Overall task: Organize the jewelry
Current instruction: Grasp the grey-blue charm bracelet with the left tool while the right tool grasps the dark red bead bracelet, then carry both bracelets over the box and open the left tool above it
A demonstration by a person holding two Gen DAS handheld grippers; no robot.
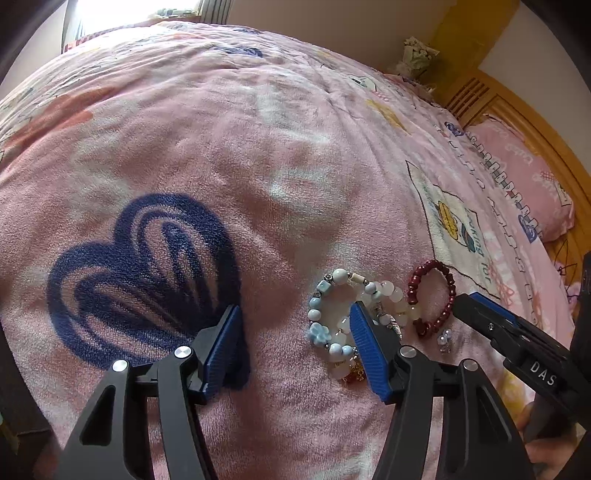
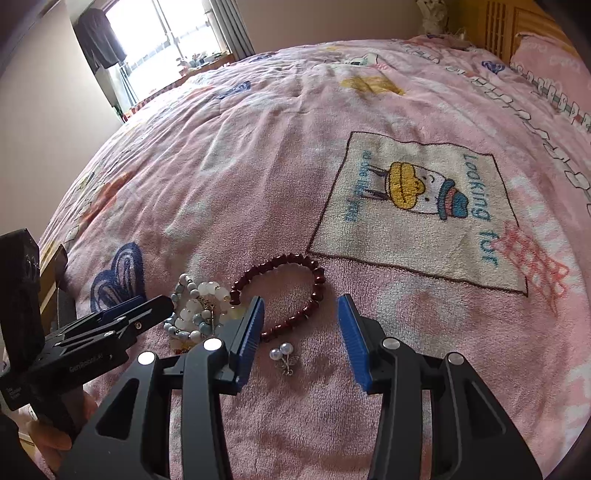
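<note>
A dark red bead bracelet [image 1: 432, 295] [image 2: 284, 291] lies flat on the pink blanket. Left of it sits a heap of blue-and-white and milky bead bracelets [image 1: 343, 310] [image 2: 199, 310]. A pair of pearl earrings [image 1: 445, 339] [image 2: 282, 356] lies just in front of the red bracelet. My left gripper [image 1: 295, 317] is open and empty, its right finger over the bead heap. My right gripper [image 2: 301, 306] is open and empty, straddling the red bracelet's near side, with the earrings between its fingers. Each gripper shows in the other's view: right [image 1: 480, 306], left [image 2: 140, 310].
The pink blanket [image 1: 258, 147] covers the whole bed, with a blue heart print [image 1: 147, 273] and a white cartoon patch [image 2: 417, 210]. A pink pillow [image 1: 524, 173] and wooden headboard [image 1: 491, 99] are at the far right. A window [image 2: 173, 33] is beyond the bed.
</note>
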